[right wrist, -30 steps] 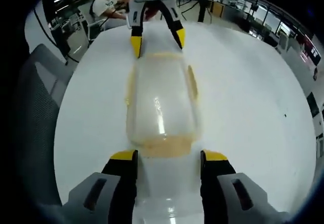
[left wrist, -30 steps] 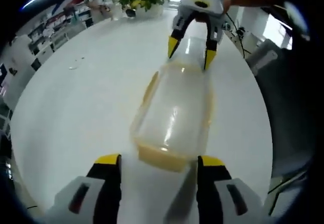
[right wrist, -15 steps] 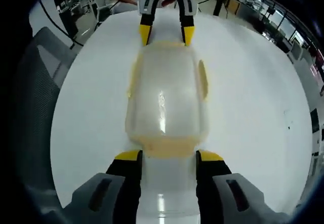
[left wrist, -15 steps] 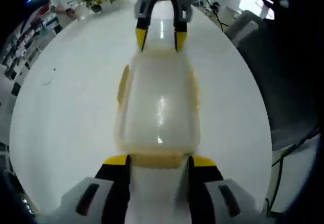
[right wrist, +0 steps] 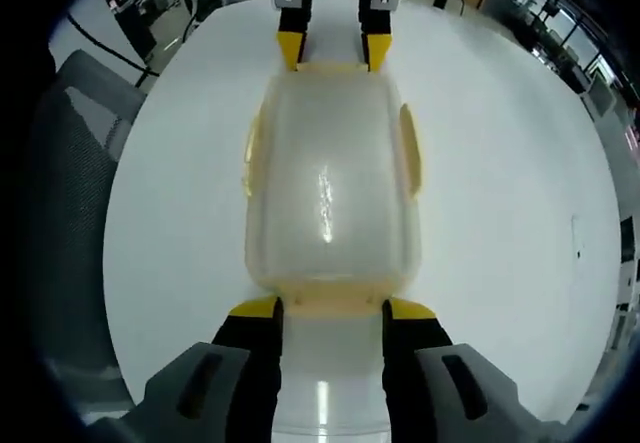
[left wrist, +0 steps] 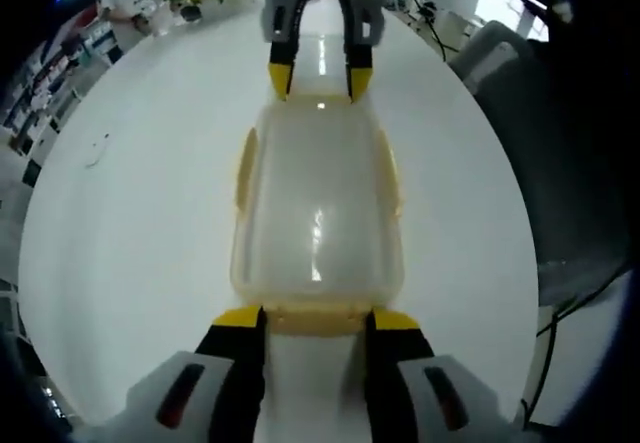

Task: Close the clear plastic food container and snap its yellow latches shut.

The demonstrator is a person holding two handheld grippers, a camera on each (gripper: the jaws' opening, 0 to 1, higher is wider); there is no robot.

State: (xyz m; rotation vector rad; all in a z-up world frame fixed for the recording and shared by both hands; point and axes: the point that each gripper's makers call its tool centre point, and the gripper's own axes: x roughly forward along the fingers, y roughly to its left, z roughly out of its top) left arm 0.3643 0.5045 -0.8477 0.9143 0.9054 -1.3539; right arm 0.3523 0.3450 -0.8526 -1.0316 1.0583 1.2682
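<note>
Container of clear plastic lies on the white desk, lid already down on it, between the two tongs that face each other along its length. The left tongs now stand with their yellow tips right at the near end latch, one tip at each side of it. The right tongs do the same at the opposite end latch. Each pair is open about as wide as the latch and grips nothing.

Compared with one second ago, both tongs have come closer to the container and have lined up with it. Earlier the box lay slanted in the left gripper view and the far tongs stood more away from its end. Now it sits straight, and the tips are touching or almost touching the end flaps. I cannot tell if these flaps are already snapped.

Side latches stick out a little from the long walls, so I judge they are not pressed yet. It seems the two end latches are the step in hand, and the side ones remain after.
</note>
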